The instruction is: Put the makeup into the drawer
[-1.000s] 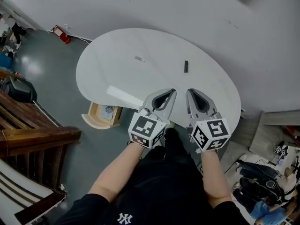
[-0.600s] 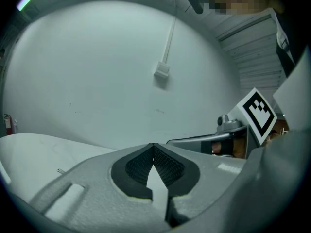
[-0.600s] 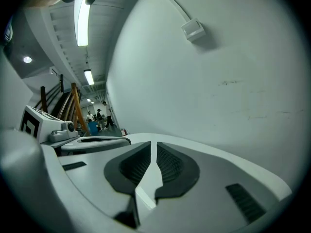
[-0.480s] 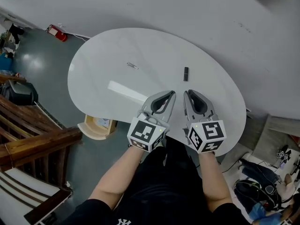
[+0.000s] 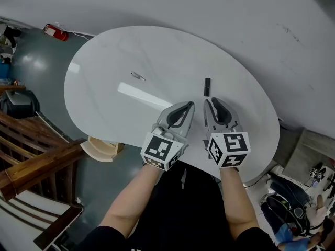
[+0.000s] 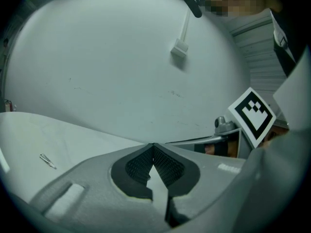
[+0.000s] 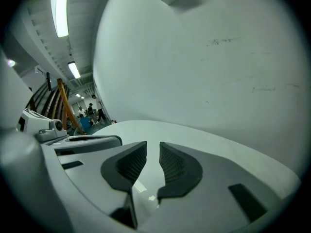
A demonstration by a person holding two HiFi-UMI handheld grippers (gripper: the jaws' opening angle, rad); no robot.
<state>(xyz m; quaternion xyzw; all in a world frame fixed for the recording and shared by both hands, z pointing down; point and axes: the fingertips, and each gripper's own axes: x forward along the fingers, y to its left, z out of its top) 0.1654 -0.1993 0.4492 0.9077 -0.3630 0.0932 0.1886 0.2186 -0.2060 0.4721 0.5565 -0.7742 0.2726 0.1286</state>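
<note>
A small black makeup stick (image 5: 207,86) lies on the white oval table (image 5: 104,98), right of the middle. A thin silvery item (image 5: 138,76) (image 6: 47,160) lies further left. Both grippers hover side by side over the table's near edge. My left gripper (image 5: 191,104) (image 6: 153,144) is shut, its ribbed pads meeting with nothing between them. My right gripper (image 5: 208,101) (image 7: 153,147) is just short of the black stick. Its jaws have just been opening and stand slightly apart, with nothing between them. The stick does not show in the right gripper view.
A light wooden box unit (image 5: 102,146) stands on the floor under the table's left near edge. Dark wooden furniture (image 5: 31,163) is at the left and a red extinguisher (image 5: 52,32) at the far left. Bags (image 5: 290,213) lie at the lower right. A grey wall backs the table.
Both grippers have moved forward over the table, towards the black stick. The right gripper's jaws have parted a little. The left gripper stays shut.
</note>
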